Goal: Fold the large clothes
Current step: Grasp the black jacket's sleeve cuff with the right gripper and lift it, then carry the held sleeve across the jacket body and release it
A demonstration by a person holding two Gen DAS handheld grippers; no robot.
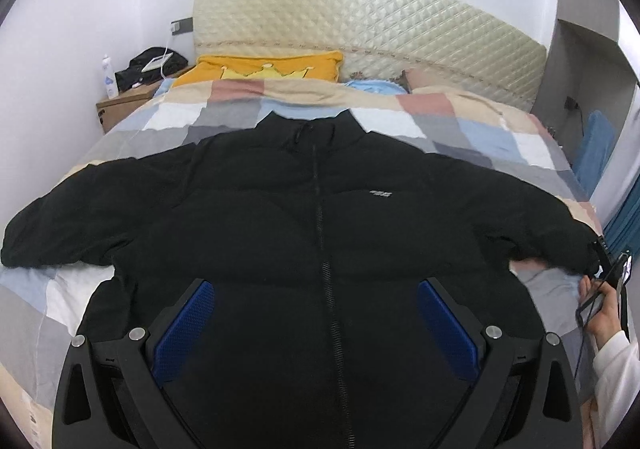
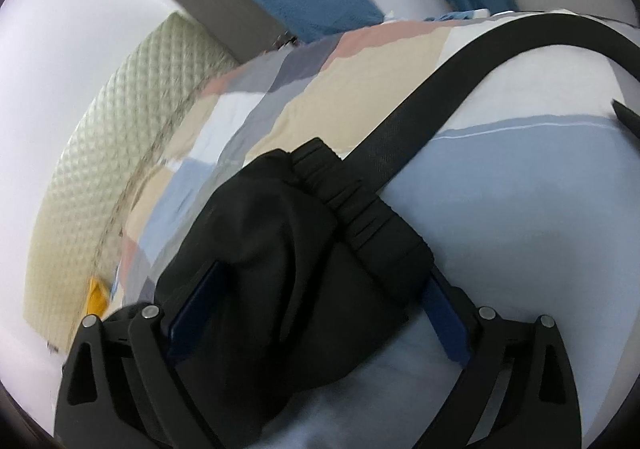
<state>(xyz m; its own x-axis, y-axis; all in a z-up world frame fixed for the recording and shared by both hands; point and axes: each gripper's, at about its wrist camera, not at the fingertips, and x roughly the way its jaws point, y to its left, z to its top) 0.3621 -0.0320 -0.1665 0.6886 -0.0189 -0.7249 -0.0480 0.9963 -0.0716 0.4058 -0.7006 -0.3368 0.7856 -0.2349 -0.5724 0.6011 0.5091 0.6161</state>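
We see a black padded zip-front jacket (image 1: 280,217) lying face up and spread flat on a bed covered with a checked quilt of blue, grey, beige and pink patches (image 1: 472,129). Its collar points toward the cream quilted headboard (image 1: 360,33) and both sleeves are stretched out sideways. A yellow cushion with a crown motif (image 1: 260,67) leans at the head of the bed. Beside the bed, a brown cardboard box (image 1: 120,105) serves as a stand; on top of it sit a black bag (image 1: 156,63) and a white bottle (image 1: 109,75). We cannot see inside the box or the bag.

Our left gripper (image 1: 316,325) hovers over the jacket's lower front with its blue-padded fingers (image 1: 184,321) spread wide, nothing between them but the fabric lying below.

Our right gripper (image 2: 316,313) is at the jacket's right sleeve end, where the ribbed black cuff (image 2: 352,193) lies on the quilt. Its fingers stand wide apart on either side of the bunched sleeve cloth; whether the pads actually press on it we cannot tell. A black strap (image 2: 460,81) runs diagonally across that view. In the left view, the hand (image 1: 604,313) in a white sleeve (image 1: 616,369) holds that gripper at the sleeve end.
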